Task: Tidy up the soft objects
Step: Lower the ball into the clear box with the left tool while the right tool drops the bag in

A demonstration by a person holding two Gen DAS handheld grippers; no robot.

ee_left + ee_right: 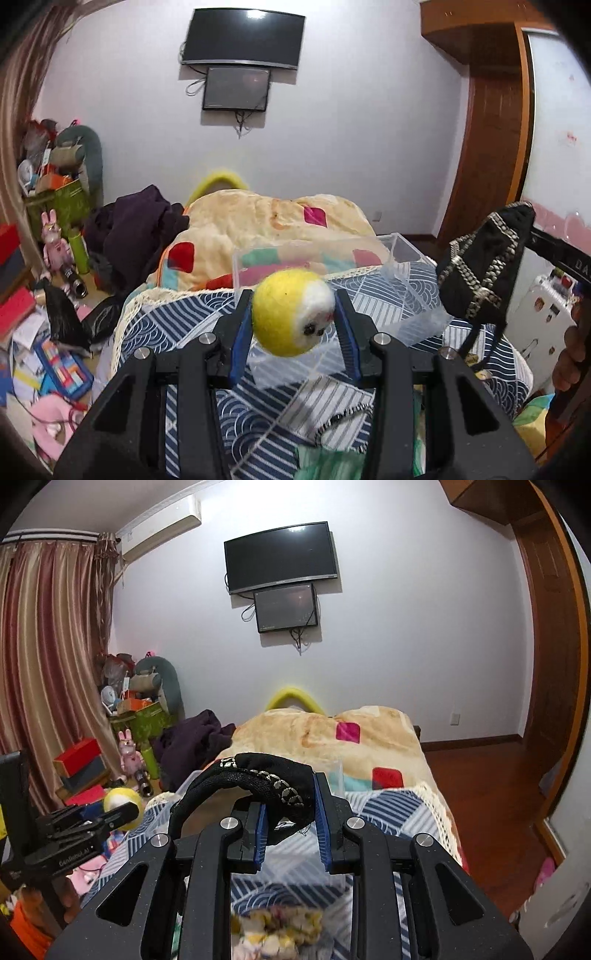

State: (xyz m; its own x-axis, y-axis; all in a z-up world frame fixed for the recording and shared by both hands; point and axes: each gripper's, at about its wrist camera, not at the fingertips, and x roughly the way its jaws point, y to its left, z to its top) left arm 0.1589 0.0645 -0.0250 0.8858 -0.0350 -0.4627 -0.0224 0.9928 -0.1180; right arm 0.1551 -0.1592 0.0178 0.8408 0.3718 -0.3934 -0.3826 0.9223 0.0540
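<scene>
Two hand-held grippers (293, 325) (290, 823) grip, seemingly above bin rim (400, 240).

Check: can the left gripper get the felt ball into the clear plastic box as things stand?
Probably yes. The left gripper holds the yellow-and-white felt ball just in front of the clear plastic box, whose top looks open. The black pouch hangs off to the right.

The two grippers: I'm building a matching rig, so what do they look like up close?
The left gripper and the right gripper match: matte black angular plastic bodies with cut-out windows, silver round bolt heads at the linkage joints, and ribbed blue pads lining the black fingers. White lettering marks the left one's side, seen from the right wrist. No cables show.
</scene>
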